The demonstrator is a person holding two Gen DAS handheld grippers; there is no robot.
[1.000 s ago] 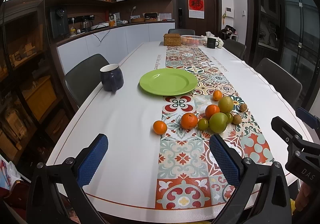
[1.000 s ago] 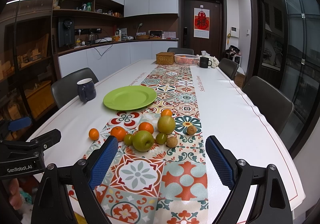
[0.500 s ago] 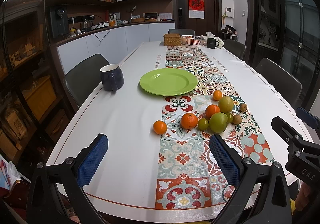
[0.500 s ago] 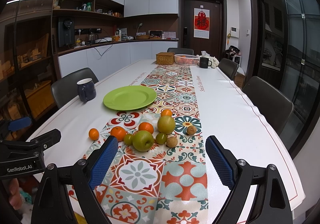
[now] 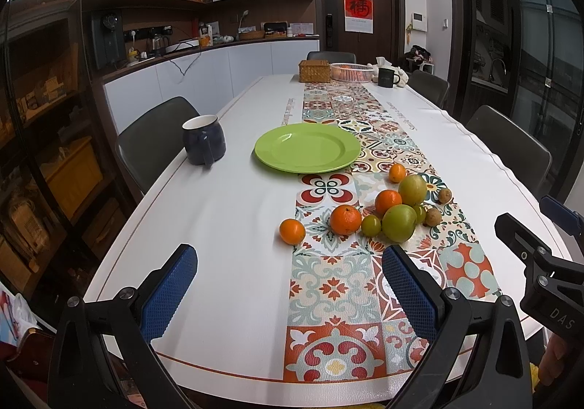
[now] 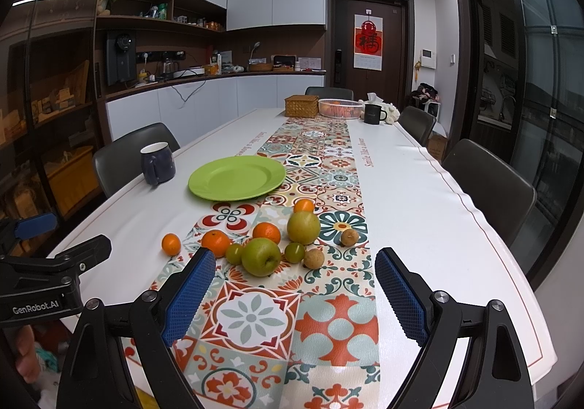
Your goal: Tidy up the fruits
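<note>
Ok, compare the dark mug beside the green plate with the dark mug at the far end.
The near mug stands alone on bare white cloth left of the green plate; the far mug stands beside a pink basket. The near handle faces the camera; the far handle points right. Both are dark and upright.

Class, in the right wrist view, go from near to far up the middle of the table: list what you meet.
Green apple → pear → small orange → green plate → wicker box → far chair.
</note>
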